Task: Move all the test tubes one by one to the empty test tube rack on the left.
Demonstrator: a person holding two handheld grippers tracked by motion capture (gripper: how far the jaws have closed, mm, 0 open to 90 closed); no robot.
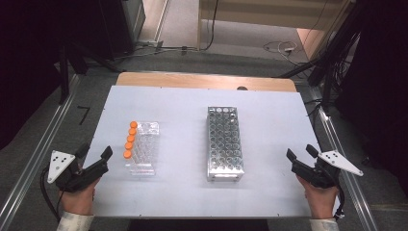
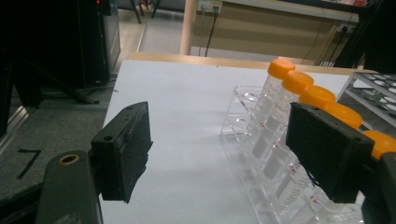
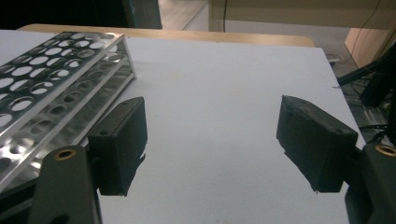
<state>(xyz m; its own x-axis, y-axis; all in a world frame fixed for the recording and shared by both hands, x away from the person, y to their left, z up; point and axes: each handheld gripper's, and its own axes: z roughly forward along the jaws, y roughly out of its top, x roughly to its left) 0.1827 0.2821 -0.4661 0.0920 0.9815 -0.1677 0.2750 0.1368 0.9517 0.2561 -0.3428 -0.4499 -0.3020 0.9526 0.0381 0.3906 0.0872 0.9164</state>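
Note:
A clear plastic rack (image 1: 144,149) holds a row of several orange-capped tubes (image 1: 130,139) left of the table's middle. In the left gripper view the tubes (image 2: 299,93) stand just right of my jaws. A metal rack (image 1: 223,143) with many empty holes stands at the centre right, and its top (image 3: 51,70) lies left of the right jaws. My left gripper (image 1: 95,153) is open near the table's left front edge, apart from the clear rack. My right gripper (image 1: 300,153) is open near the right front edge, with nothing between its fingers.
The white table top (image 1: 183,103) has a wooden strip (image 1: 202,80) along its far edge. Metal rails (image 1: 29,163) run along both sides on the floor. Cables (image 1: 284,48) lie on the floor beyond the table.

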